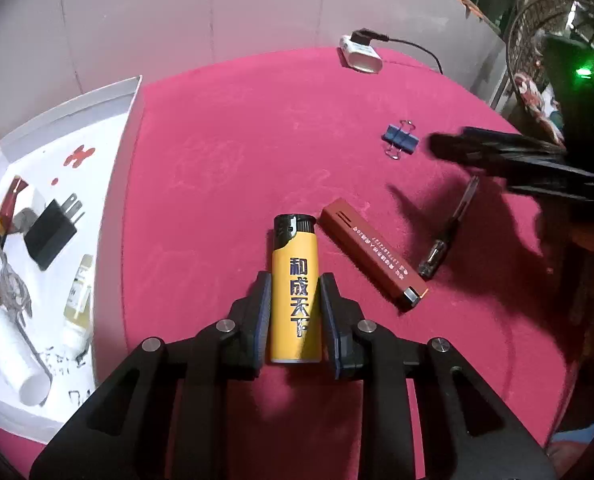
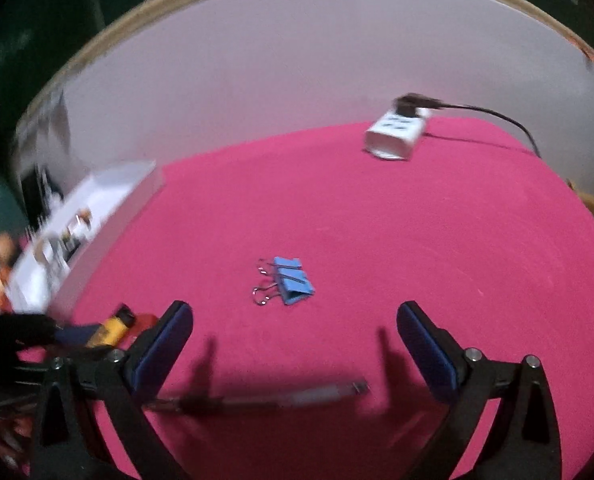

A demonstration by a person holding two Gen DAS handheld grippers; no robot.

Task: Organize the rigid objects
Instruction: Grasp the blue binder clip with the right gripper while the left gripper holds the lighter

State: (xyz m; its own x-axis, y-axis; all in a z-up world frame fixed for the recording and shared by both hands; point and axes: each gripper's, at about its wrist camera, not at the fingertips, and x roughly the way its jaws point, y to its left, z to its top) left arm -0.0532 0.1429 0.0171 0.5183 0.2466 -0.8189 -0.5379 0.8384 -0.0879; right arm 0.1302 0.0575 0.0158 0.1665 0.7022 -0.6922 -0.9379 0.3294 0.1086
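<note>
My left gripper (image 1: 295,286) is shut on a yellow lighter (image 1: 295,292) with a black cap, low over the red tablecloth (image 1: 237,152). A red-brown lighter (image 1: 373,258) lies just right of it, then a tester screwdriver (image 1: 449,232). A blue binder clip (image 1: 400,139) lies farther back. My right gripper (image 2: 295,320) is open and empty, above the screwdriver (image 2: 297,396), with the binder clip (image 2: 293,280) just ahead. It shows blurred at the right in the left wrist view (image 1: 509,160).
A white tray (image 1: 109,96) at the left holds a black plug adapter (image 1: 53,232), a small bottle (image 1: 77,300), a white tube (image 1: 13,356) and other items. A white power strip (image 1: 361,54) with a black cable lies at the table's far edge.
</note>
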